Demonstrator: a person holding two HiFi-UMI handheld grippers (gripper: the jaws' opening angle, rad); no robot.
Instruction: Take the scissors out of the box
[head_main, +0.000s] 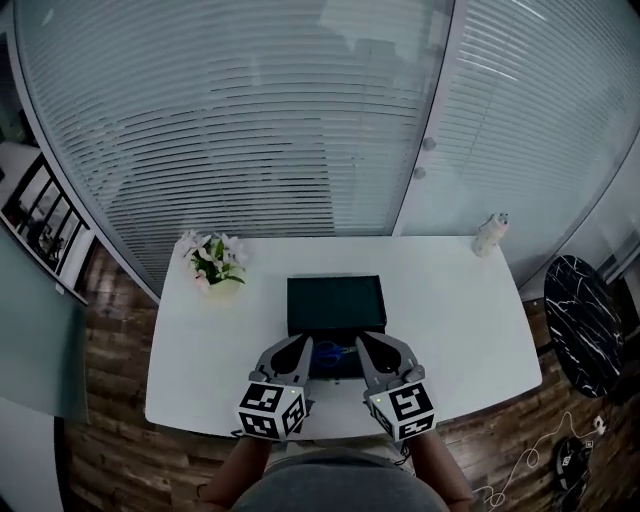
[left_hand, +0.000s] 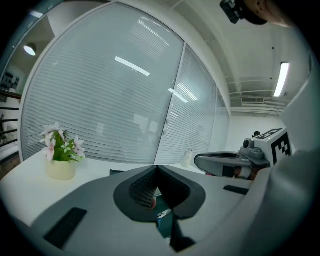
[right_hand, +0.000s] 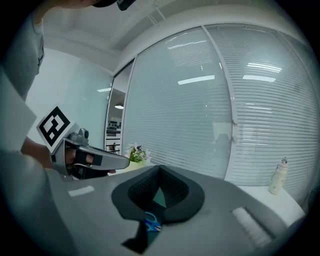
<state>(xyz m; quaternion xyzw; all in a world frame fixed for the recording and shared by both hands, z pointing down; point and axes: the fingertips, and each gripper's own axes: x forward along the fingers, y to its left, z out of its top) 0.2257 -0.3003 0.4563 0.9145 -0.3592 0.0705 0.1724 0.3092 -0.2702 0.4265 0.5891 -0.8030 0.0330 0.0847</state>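
A dark box (head_main: 335, 303) lies open in the middle of the white table (head_main: 450, 320). The blue-handled scissors (head_main: 335, 352) rest in its near half. My left gripper (head_main: 300, 347) and right gripper (head_main: 366, 344) hang just above the table on either side of the scissors, tips angled toward each other. In the left gripper view the jaws meet at the tip (left_hand: 156, 167), with nothing between them. The right gripper (right_hand: 160, 169) is likewise shut and empty. Below its jaws the blue scissors (right_hand: 150, 222) show through the gap.
A small pot of pink flowers (head_main: 213, 262) stands at the table's back left and a white bottle (head_main: 489, 235) at the back right. A glass wall with blinds runs behind. A black round side table (head_main: 590, 325) and cables lie to the right.
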